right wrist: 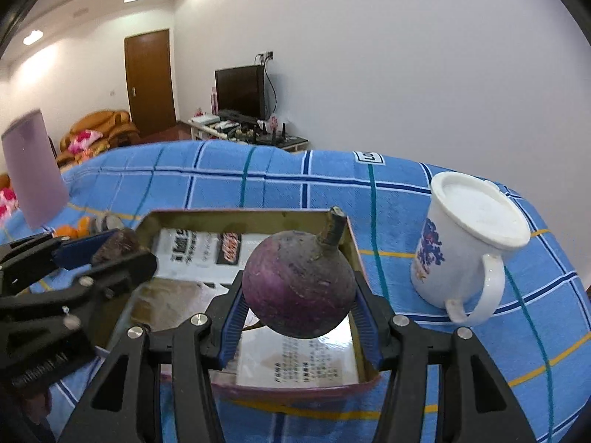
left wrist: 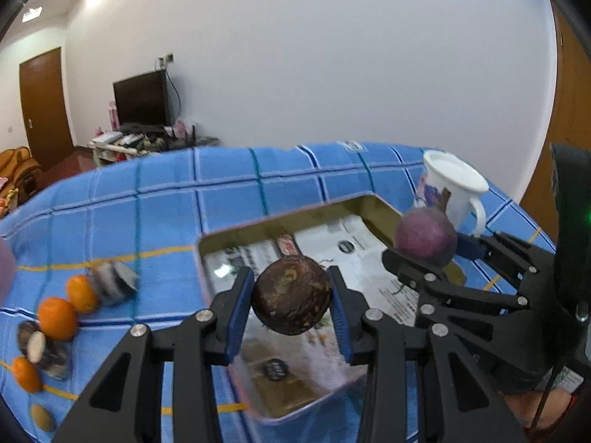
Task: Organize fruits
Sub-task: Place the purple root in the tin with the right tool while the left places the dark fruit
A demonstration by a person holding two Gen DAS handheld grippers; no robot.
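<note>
While hovering, each hand-held gripper [left wrist: 291, 297] clasps fruit [left wrist: 291, 295].

the right gripper [right wrist: 299, 317] grips a round purple fruit [right wrist: 299, 288] with a stub stem between its blue pads, held above a shallow metal tray [right wrist: 236, 217] lined with printed paper. at left the left gripper [right wrist: 107, 254] clamps a darker brown fruit [right wrist: 120, 245], blurred and partly hidden. the tray sits on a blue checked cloth [right wrist: 332, 184]. a white lidded mug [right wrist: 461, 243] stands right of the tray. a lilac cup [right wrist: 35, 173] stands far left, with what may be oranges [right wrist: 75, 229] beside it.
</note>
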